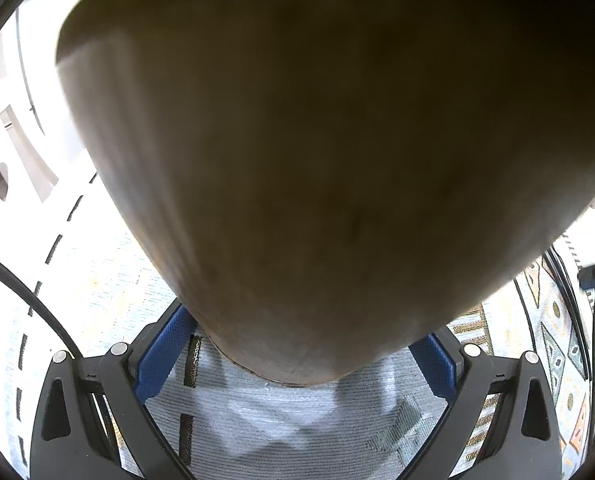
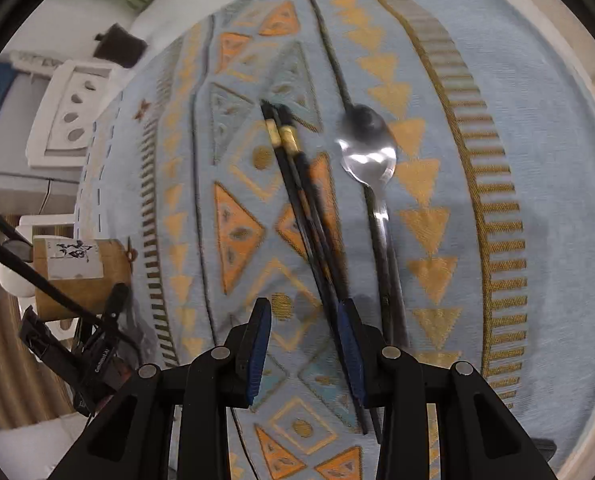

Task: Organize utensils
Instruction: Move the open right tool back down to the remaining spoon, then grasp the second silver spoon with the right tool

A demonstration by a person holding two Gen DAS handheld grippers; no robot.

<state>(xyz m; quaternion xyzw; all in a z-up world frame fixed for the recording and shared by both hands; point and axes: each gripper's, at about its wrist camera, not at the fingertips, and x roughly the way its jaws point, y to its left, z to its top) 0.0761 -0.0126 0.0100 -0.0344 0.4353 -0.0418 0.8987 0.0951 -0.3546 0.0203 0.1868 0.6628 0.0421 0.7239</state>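
Chopsticks (image 2: 297,184), a black lacquered pair with gold bands near their top ends, lie side by side on the surface, which is covered by a woven pale blue cloth (image 2: 497,80) patterned with orange triangles, diamonds and gold stripes. Just to their right lies a spoon (image 2: 367,152) with a polished oval metal bowl and a thin dark handle, roughly parallel to the pair and not touching it.

The right gripper (image 2: 305,344) points steeply down over the lower ends of the chopsticks. Its ribbed blue pads (image 2: 259,344) stand partly open; the sticks pass close by the inner face of the right-hand pad, and whether that pad touches them I cannot tell. The other pad is clearly apart from them.

At the left edge of the right wrist view a smooth tan cylindrical holder (image 2: 81,276) with a white label of black brushwork is held by the left gripper (image 2: 97,344), with dark sticks jutting from its mouth.

In the left wrist view that holder's wood-coloured wall fills most of the picture, and the jaws are spread wide and pressed against its rounded sides.
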